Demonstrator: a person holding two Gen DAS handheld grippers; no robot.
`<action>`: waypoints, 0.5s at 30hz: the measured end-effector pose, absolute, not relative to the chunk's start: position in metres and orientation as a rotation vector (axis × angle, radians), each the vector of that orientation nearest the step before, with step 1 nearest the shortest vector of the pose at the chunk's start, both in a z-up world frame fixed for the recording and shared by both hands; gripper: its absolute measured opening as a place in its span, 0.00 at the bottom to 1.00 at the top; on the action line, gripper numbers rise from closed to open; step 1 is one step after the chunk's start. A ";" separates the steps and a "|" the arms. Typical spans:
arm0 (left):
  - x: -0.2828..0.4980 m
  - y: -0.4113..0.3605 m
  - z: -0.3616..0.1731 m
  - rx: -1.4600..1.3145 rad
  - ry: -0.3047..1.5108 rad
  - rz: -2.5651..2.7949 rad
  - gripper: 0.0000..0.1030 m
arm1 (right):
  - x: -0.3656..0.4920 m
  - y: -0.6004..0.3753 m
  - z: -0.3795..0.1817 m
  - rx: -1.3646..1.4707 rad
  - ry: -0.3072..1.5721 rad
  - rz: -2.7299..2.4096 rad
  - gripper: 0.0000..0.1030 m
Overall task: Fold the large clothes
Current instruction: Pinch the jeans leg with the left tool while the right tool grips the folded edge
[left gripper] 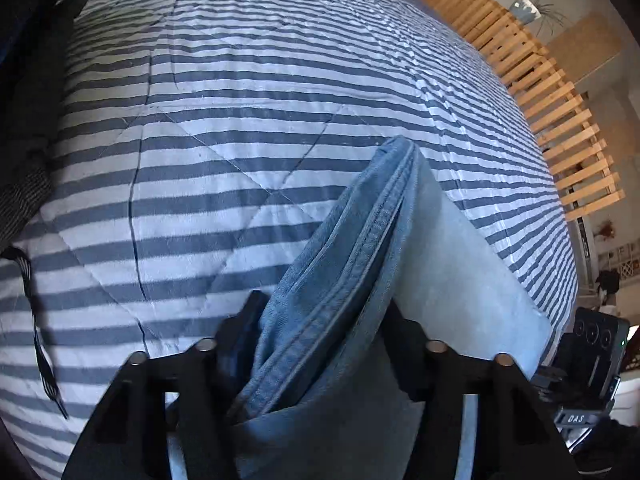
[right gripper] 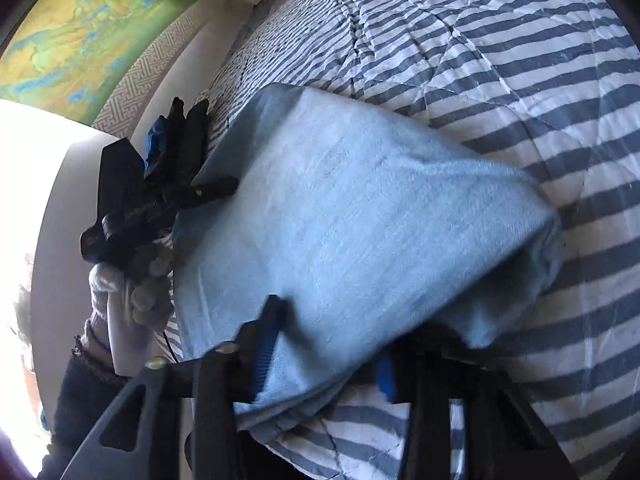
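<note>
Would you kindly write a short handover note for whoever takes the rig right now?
Left gripper: shut on a bunched, seamed edge of the blue garment.
Right gripper: garment edge between its fingers, apparently gripped.
Garment: partly folded, held over the striped quilt, its far end resting on it.
Done: at least one fold.
Left: lay it flat, release, finish folding.

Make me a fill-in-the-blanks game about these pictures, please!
1. The light blue garment lies on a quilt with blue and white ____.
2. The left gripper is closed on a thick ____ of the garment.
3. The fence-like frame beside the bed is made of ____.

Missing words: stripes; fold; wood
</note>
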State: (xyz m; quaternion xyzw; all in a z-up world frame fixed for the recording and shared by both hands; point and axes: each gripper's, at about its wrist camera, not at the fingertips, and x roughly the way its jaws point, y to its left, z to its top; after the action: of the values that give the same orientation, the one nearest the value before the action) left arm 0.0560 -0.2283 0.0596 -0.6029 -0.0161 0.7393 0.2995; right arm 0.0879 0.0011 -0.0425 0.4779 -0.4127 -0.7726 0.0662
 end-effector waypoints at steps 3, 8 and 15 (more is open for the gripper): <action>0.067 -0.234 0.067 -1.606 -0.088 2.005 0.32 | 0.088 0.001 -0.033 1.438 -1.164 -2.370 0.20; 0.098 -0.245 0.097 -1.609 -0.167 2.081 0.22 | 0.077 -0.001 0.005 1.405 -0.899 -2.437 0.16; 0.158 -0.279 0.151 -1.486 -0.410 2.175 0.21 | 0.049 0.025 0.063 1.327 -0.519 -2.422 0.14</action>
State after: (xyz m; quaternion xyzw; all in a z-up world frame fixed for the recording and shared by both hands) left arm 0.1583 -0.2794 0.1513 -0.5416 -0.1493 0.7930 0.2356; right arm 0.0495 0.0247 0.0633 0.4657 -0.1820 -0.8501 0.1652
